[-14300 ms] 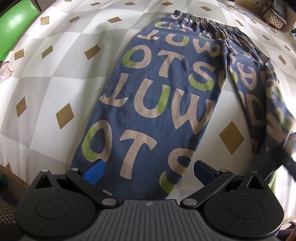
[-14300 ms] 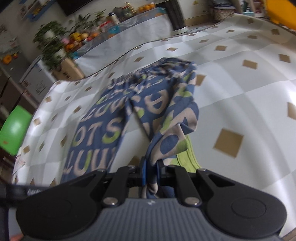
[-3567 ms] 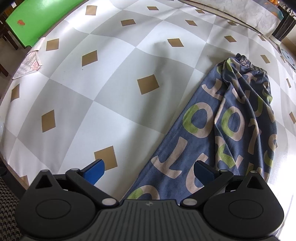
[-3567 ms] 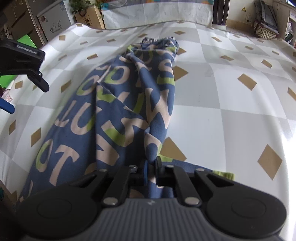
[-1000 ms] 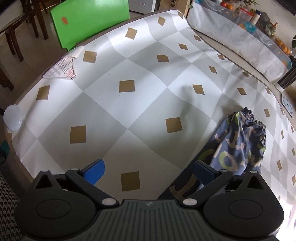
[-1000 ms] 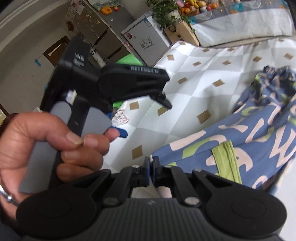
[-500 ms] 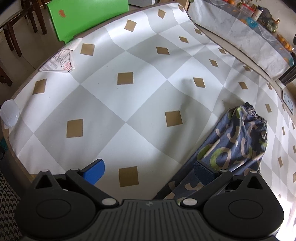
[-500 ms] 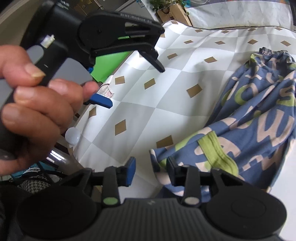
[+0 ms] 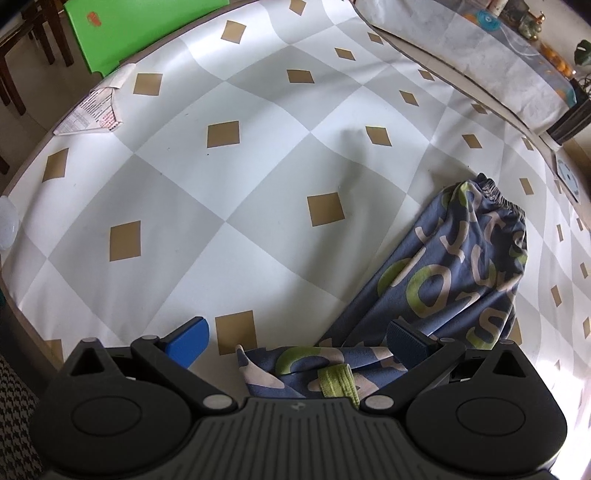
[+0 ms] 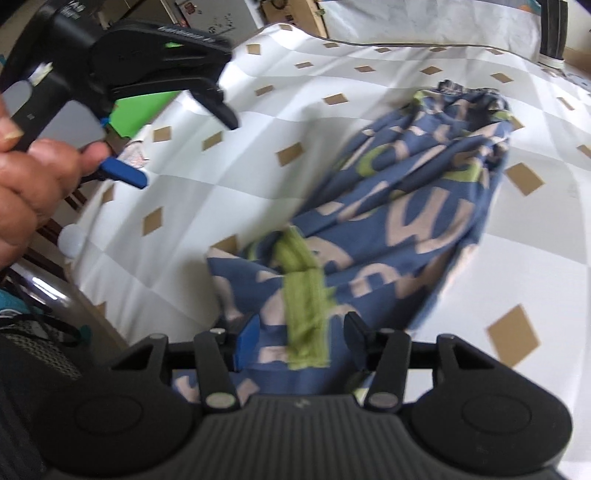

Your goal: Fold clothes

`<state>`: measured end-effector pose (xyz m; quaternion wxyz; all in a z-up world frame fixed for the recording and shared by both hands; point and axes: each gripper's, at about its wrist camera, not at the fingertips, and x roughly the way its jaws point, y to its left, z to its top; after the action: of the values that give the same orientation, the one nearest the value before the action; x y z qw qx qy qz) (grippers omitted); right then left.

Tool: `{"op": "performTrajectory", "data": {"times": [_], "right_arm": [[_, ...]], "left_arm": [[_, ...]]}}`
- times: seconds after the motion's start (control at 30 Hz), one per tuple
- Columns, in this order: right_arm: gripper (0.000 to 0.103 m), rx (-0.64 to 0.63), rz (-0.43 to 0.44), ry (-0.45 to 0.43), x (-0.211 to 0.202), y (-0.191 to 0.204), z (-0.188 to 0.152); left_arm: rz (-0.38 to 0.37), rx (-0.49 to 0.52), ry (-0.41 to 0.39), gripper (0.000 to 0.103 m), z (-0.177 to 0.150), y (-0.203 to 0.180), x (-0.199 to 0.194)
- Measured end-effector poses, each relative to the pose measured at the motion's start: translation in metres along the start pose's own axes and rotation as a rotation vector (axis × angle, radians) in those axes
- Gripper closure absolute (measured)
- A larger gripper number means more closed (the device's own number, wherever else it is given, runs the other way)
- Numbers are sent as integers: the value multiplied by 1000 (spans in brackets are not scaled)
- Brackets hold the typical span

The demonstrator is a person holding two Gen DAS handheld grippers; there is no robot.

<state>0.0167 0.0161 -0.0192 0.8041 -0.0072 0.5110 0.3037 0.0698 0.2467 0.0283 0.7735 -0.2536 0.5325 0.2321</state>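
The blue letter-print trousers (image 9: 454,273) lie on the tabletop (image 9: 229,206), doubled lengthwise into a long strip whose gathered elastic waistband (image 9: 495,192) is at the far end, ahead and to the right of the left tongs (image 9: 295,341), while the leg ends lie bunched at the near end, directly under both tools. A green cuff (image 10: 304,295) at that near end lies in the gap of the right tongs (image 10: 301,332), whose jaws are opening; the cloth lies between the two pads but neither pad presses on it in this blurred view. In the left wrist view the same cuff (image 9: 338,380) sits just in front of the tool's body, between the widely spread jaws of the left tongs, which hold nothing; the right blue pad (image 9: 406,341) hovers over the trouser cloth and the left one over bare covering. A person's hand (image 10: 33,184) grips the handle of the left tongs, seen at the upper left of the right wrist view. The tabletop carries a white and grey diamond-check covering with small tan squares. Far off to the left of the left tongs, a printed paper leaflet (image 9: 90,116) lies at the tabletop's edge, with a green chair (image 9: 140,26) beyond it.
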Motion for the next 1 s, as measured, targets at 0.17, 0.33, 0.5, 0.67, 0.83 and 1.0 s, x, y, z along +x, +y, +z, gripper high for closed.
{"op": "performTrajectory", "data": {"times": [0.17, 0.33, 0.5, 0.67, 0.83, 1.0], "right_arm": [[55, 12, -23, -43, -5, -17, 12], [55, 23, -37, -82, 2, -28, 31], [55, 24, -41, -109, 18, -31, 53], [58, -14, -66, -126, 41, -25, 73], [64, -29, -104, -138, 69, -19, 94], [65, -28, -131, -138, 97, -17, 112]], "left_arm": [[20, -16, -3, 0, 1, -1, 6], [54, -24, 6, 0, 4, 2, 19], [67, -63, 17, 0, 10, 10, 30], [56, -116, 15, 0, 17, 19, 34], [58, -129, 24, 0, 23, 23, 41], [38, -152, 55, 0, 28, 28, 51]]}}
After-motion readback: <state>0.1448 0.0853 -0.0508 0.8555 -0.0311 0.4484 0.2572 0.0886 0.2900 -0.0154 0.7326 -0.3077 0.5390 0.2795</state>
